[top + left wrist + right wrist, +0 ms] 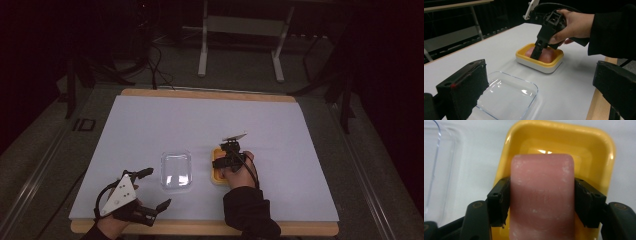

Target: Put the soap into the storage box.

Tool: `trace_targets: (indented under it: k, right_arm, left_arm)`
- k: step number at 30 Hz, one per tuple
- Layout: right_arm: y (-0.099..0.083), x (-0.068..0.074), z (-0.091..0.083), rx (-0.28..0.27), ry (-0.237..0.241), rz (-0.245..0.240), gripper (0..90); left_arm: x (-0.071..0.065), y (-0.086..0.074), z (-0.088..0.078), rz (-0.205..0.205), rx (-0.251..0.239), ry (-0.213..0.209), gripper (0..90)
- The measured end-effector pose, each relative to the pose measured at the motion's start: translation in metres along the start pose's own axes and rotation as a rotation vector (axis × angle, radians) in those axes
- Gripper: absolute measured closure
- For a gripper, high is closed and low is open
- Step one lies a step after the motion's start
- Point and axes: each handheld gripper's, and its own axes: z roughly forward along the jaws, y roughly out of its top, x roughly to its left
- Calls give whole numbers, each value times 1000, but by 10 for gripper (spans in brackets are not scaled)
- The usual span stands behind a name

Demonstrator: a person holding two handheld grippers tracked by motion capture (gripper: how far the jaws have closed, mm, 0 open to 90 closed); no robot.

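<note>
From above, the right tongs (226, 159) reach down into a yellow dish (216, 172) on the white surface (150, 125), with a clear glass dish (176, 171) just to its left; the left tongs (150, 189) hover spread wide near the front edge. The left gripper view shows its jaws far apart and empty. In the right gripper view, the jaws press both sides of a pink block (542, 197) in the yellow dish. No writing is readable.

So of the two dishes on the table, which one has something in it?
The yellow dish, where the right gripper has its fingers closed on a pink block. The clear dish beside it holds nothing.
</note>
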Motion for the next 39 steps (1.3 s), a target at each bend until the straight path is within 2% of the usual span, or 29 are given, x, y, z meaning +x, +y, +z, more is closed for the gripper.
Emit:
trace_targets:
  k: [9, 15, 17, 22, 24, 26, 27, 28, 30, 32, 34, 36, 37, 39]
  right_arm:
    - [8, 4, -20, -44, 6, -41, 340]
    - [15, 5, -34, -70, -28, -114, 321]
    - [16, 4, -36, -74, -28, -122, 316]
    - [23, -1, -46, -74, 8, -153, 228]
    - [24, -2, -47, -76, 13, -160, 218]
    - [25, -5, -51, -74, 35, -169, 152]
    - [25, -7, -53, -75, 67, -180, 113]
    - [25, -9, -54, -78, 89, -187, 112]
    - [25, -10, -55, -78, 88, -193, 111]
    - [25, -17, -57, -72, 122, -246, 105]
    - [24, -21, -59, -71, 125, -275, 105]
    - [24, -24, -60, -77, 139, -285, 105]
    - [23, -27, -62, -75, 140, -316, 105]
    - [20, -31, -65, -85, 141, -343, 105]
  left_arm:
    - [-1, 0, 1, 2, 1, -5, 2]
    - [1, 0, 1, 8, 9, -9, 2]
    - [1, 0, 1, 8, 9, -9, 2]
    - [1, -1, 2, 12, 11, -18, 2]
    - [1, -1, 3, 11, 15, -21, 2]
    - [1, -1, 3, 12, 18, -24, 2]
    - [1, -1, 3, 12, 18, -25, 2]
    - [1, -1, 3, 11, 19, -24, 2]
    - [2, -1, 4, 8, 16, -23, 1]
    - [2, -1, 3, 4, 15, -24, 2]
    - [2, -2, 3, 0, 15, -23, 2]
    - [2, -2, 3, -2, 12, -23, 2]
    - [2, -2, 3, -4, 11, -24, 2]
    - [2, -2, 3, -4, 12, -22, 2]
